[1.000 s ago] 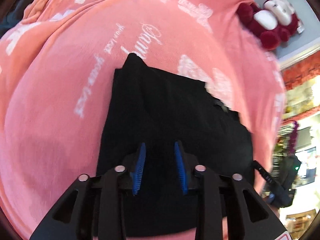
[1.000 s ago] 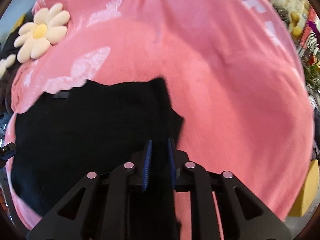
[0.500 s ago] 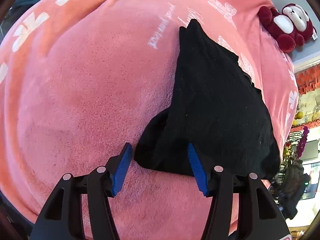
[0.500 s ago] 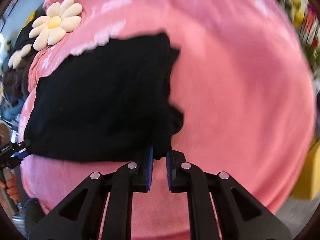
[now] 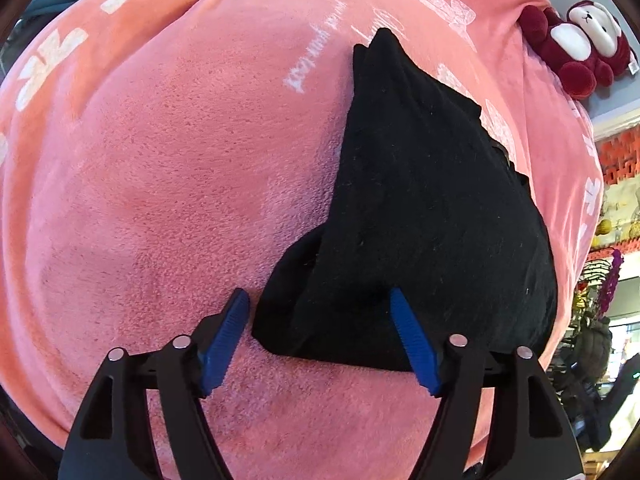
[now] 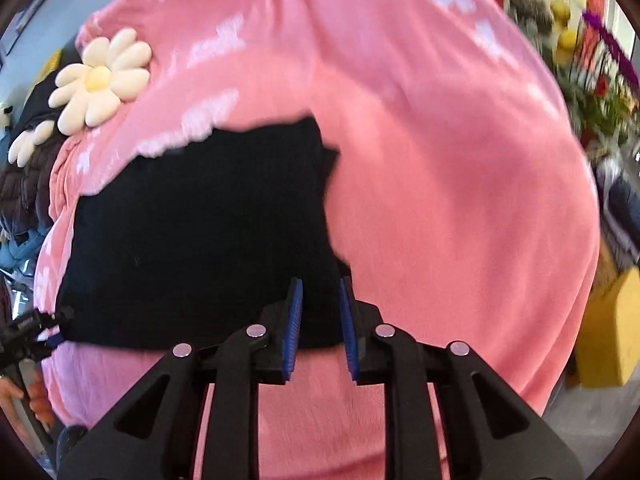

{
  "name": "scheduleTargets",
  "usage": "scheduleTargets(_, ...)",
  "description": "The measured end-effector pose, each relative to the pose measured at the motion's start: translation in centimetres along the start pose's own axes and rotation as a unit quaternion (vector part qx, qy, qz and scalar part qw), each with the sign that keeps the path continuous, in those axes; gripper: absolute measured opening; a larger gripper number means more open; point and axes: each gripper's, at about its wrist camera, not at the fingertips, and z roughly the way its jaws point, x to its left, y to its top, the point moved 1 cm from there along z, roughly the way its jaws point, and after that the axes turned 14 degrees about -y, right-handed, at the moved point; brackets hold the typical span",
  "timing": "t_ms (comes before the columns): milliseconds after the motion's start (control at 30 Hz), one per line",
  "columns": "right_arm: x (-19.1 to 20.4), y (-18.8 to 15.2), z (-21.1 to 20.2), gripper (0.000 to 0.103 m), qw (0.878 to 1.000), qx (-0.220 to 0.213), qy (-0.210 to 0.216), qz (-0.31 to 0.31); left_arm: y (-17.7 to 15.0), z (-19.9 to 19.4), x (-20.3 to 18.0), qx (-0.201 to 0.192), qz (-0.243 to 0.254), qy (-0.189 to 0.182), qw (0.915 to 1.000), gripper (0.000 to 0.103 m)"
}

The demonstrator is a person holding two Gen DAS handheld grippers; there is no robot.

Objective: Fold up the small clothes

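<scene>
Black garment [image 5: 432, 208] lies folded flat on the pink blanket [image 5: 168, 184], prob. laid there so its layers stack w/ edges roughly matched; a small flap pokes out at its lower-left corner in the left view, so fold looks not quite tidy; left tongs [image 5: 320, 340] spread wide, gripping nothing, straddling that near corner at lower centre of frame; right tongs [image 6: 320, 328] part-open at lower centre of their view, cloth edge betw. the blue pads; can't tell if they touch it, no firm pinch evident; garment fills centre-left there, daisy cushion [image 6: 100, 80] upper left.
</scene>
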Motion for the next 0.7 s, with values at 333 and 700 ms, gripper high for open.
scheduleTargets(333,-0.5,3.2,7.5,0.023,0.997,0.059,-0.007,0.056,0.1,0.6,-0.5,0.002,0.022,0.016,0.9996,0.071)
scheduleTargets(700,3.5,-2.9,2.4,0.035,0.999,0.025,-0.018,-0.03,1.2,0.9,-1.2,0.007,-0.02,0.009,0.9997,0.072)
